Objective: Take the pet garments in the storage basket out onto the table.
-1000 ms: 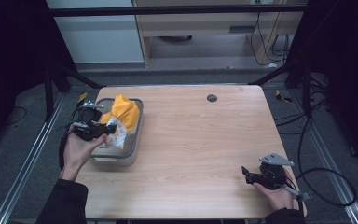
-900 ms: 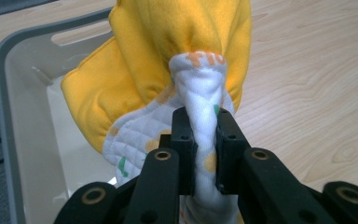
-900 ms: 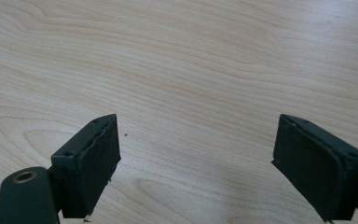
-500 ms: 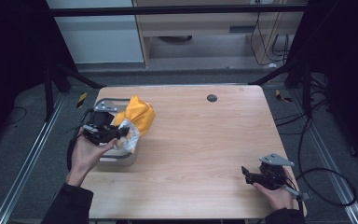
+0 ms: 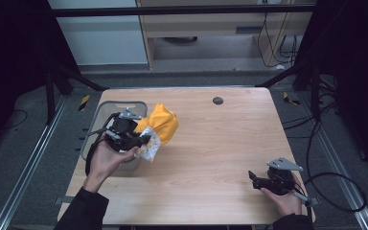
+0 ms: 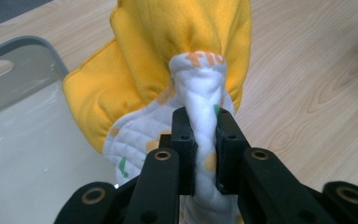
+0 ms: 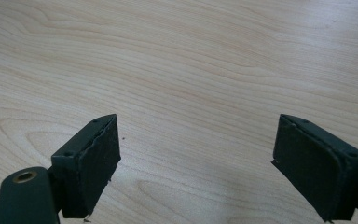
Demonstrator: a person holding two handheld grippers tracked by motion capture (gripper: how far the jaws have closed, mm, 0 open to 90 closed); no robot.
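Left gripper view: the left tongs (image 6: 205, 140) are clenched on a bunched fold of a soft, quilted orange-and-white patterned cloth (image 6: 182, 60), which rises just beyond the jaws, with a grey plastic bin (image 6: 23, 65) beside it. It looks light and limp; pinching gathered fabric seems secure. Right tongs (image 7: 196, 172) hang released over bare wooden tabletop (image 7: 205, 60).

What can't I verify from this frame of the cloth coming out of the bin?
- Bin interior: in the high view, the left gripper and hand cover most of it.
- Cloth: lower end cut off by the left gripper view's bottom edge, behind the jaws.
- Printed lettering on the cloth: bunched, unreadable.
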